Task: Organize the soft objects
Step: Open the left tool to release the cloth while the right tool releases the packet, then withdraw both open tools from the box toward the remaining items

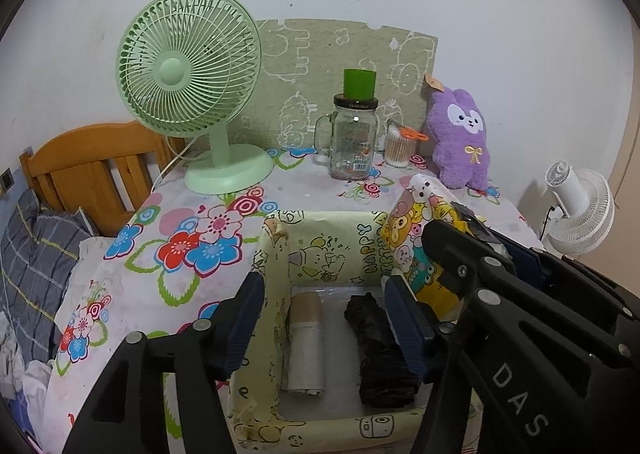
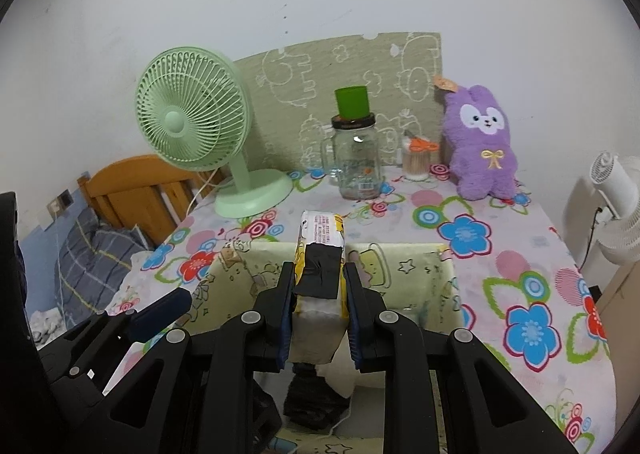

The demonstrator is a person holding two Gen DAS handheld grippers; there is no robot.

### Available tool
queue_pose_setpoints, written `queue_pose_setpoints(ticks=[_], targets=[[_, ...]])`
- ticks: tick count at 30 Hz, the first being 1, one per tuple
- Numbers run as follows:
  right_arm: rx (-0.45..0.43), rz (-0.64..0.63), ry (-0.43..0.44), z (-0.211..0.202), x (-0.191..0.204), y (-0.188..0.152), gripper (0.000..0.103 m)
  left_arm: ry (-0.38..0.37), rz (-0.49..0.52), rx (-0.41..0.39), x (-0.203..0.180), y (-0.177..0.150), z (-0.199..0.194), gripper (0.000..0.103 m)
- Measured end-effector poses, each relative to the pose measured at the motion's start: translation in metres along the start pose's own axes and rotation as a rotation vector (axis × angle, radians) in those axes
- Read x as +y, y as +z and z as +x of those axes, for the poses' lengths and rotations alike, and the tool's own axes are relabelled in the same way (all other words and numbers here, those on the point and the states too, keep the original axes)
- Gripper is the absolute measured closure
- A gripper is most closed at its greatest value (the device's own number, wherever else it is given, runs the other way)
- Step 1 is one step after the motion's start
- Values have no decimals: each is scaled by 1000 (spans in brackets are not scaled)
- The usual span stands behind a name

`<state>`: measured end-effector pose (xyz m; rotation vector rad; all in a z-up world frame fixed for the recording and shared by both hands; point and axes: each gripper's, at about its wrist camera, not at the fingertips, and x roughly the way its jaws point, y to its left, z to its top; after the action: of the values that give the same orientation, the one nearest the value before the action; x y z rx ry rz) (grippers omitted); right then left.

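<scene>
A yellow cartoon-printed box [image 1: 332, 250] stands open at the near edge of the flowered table. A white roll [image 1: 306, 350] and a black bundle [image 1: 380, 354] lie side by side inside it. My left gripper [image 1: 324, 322] hangs open over the box, its pads apart above these two and gripping nothing. My right gripper [image 2: 318, 310] is shut on a cartoon-printed tissue pack [image 2: 320, 238], held above the box [image 2: 400, 266] on its right side. The pack [image 1: 416, 238] also shows in the left wrist view. A purple plush rabbit [image 2: 482, 142] sits upright at the back right.
At the back of the table stand a green desk fan [image 1: 188, 90], a glass jar [image 1: 354, 142] with a green cup on top, and a tub of cotton swabs [image 1: 398, 150]. A bed with a wooden headboard [image 1: 92, 170] is left. A white fan [image 1: 580, 210] is right.
</scene>
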<state>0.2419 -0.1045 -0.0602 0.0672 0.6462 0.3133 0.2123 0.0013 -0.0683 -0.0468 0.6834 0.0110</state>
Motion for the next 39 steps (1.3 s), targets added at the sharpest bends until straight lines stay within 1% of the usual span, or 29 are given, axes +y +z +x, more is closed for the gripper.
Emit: queue_pose_setpoints(ticks=[1, 3, 4, 5, 7, 15, 25, 27, 31, 33, 39], targets=[[4, -1, 6, 1, 0, 0, 74, 3, -3, 3, 1, 0, 0, 37], [5, -3, 6, 2, 1, 0, 57, 0, -7, 5, 2, 0, 0, 32], [-6, 3, -2, 0, 1, -1, 39, -4, -9, 3, 3, -1, -1, 31], [-14, 5, -6, 0, 2, 0, 31, -8, -10, -1, 3, -1, -3, 30], [-22, 0, -1, -1, 3, 1, 30, -11, -8, -8, 3, -1, -6, 26], [-18, 13, -11, -10, 0, -1, 27, -15, 4, -15, -1, -3, -12, 22], [-35, 20, -20, -30, -2, -5, 26, -18, 14, -37, -7, -6, -27, 19], [-40, 19, -22, -35, -1, -5, 26, -24, 16, -38, -8, -7, -31, 16], [-53, 18, -25, -45, 0, -6, 26, -24, 19, -54, -10, -8, -40, 15], [-60, 18, -28, -51, 0, -6, 25, -26, 22, -61, -11, -8, -44, 13], [-67, 26, -47, -66, 2, -8, 17, -29, 32, -80, -15, -11, -59, 9]])
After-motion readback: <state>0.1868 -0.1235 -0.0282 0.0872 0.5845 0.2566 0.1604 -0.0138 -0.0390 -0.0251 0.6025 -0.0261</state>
